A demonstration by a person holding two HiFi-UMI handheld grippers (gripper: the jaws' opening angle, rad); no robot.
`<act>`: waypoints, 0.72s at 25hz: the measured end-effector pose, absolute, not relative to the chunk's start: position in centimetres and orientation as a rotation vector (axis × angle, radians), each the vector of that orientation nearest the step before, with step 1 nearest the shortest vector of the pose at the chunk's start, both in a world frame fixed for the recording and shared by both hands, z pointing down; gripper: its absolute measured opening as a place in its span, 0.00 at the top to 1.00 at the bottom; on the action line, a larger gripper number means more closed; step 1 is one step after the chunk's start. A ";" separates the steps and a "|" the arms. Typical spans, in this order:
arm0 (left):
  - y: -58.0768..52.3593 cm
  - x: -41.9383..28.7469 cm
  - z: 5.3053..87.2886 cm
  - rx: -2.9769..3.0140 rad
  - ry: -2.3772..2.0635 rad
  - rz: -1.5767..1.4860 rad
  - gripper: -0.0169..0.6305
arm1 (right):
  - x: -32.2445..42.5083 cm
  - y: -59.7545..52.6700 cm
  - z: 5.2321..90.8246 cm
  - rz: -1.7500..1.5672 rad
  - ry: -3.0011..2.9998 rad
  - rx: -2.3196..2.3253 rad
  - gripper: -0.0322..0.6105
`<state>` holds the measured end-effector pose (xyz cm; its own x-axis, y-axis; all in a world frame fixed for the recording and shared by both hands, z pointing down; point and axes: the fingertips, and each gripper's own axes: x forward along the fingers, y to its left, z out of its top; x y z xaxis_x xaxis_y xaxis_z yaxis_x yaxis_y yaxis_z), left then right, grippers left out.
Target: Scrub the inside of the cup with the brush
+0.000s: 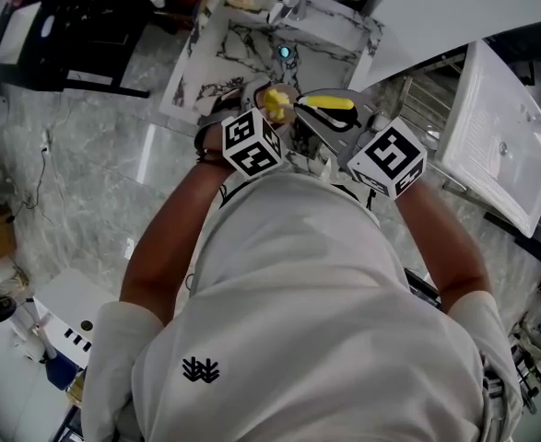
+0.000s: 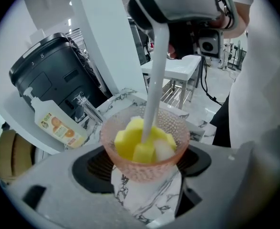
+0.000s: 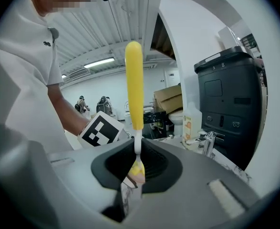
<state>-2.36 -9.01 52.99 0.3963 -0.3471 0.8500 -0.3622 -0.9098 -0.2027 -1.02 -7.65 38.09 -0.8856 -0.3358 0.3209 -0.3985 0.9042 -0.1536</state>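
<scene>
With the left gripper (image 2: 145, 180) clamping the pink cup (image 2: 147, 168) at 6 o'clock in its view and the right gripper (image 3: 136, 175) pinching the brush (image 2: 154, 94) entering from 12 o'clock, it seems best to hold the cup steady and sweep the sponge (image 2: 135, 144) round its wall.

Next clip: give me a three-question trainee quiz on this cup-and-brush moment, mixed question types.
1. True or false: the brush has its yellow sponge head inside the pink cup.
2. What is the right gripper clamped on? A: the brush; B: the soap bottle; C: the faucet.
3. Fill in: the left gripper is closed around the ____.
Key: 1 true; 2 A; 3 cup.
</scene>
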 end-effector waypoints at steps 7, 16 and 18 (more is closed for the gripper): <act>-9.1 -3.6 53.3 2.595 -0.693 1.596 0.39 | -0.5 -6.5 38.8 0.403 -2.793 0.486 0.88; -8.7 -4.4 54.1 2.574 -0.684 1.610 0.39 | 2.2 -6.8 36.3 0.587 -2.851 0.522 0.88; -8.8 -4.4 54.1 2.571 -0.688 1.606 0.39 | 3.0 -7.1 35.7 0.598 -2.862 0.544 0.88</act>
<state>-4.44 -8.78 54.09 0.3682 -0.3488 0.8618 -0.3834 -0.9014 -0.2011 2.95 -7.06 35.65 -0.9195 -0.3159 0.2339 -0.3832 0.8532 -0.3540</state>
